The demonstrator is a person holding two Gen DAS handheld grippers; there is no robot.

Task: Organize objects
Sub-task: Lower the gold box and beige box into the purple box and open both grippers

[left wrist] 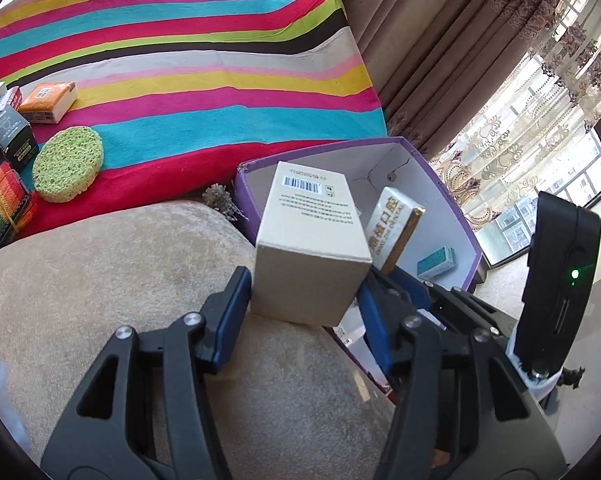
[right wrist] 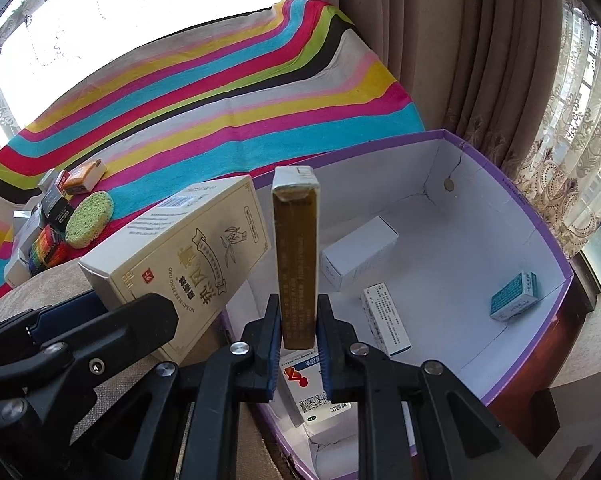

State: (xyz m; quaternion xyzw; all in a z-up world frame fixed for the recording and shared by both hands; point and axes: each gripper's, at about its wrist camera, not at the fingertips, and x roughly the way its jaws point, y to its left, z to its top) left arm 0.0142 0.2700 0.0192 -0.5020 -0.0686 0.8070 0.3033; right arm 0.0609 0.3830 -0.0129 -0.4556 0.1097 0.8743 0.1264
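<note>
My left gripper (left wrist: 304,312) is shut on a cream carton with a barcode (left wrist: 312,240), held over the near left rim of the purple-edged white bin (left wrist: 456,216). The same carton (right wrist: 180,264) and the left gripper (right wrist: 96,336) show at left in the right wrist view. My right gripper (right wrist: 298,344) is shut on a slim gold-edged box (right wrist: 297,260), held upright above the bin (right wrist: 532,216). That slim box (left wrist: 392,228) appears just right of the carton. Inside the bin lie a white box (right wrist: 358,252), a teal box (right wrist: 514,296) and other small boxes.
A striped cloth (left wrist: 204,60) covers the surface behind, with a green sponge (left wrist: 66,164), an orange pack (left wrist: 48,102), a crayon box (left wrist: 4,208) and dark boxes (left wrist: 12,140) at its left. A beige cushion (left wrist: 100,280) lies below the left gripper. Curtains (right wrist: 480,60) hang to the right.
</note>
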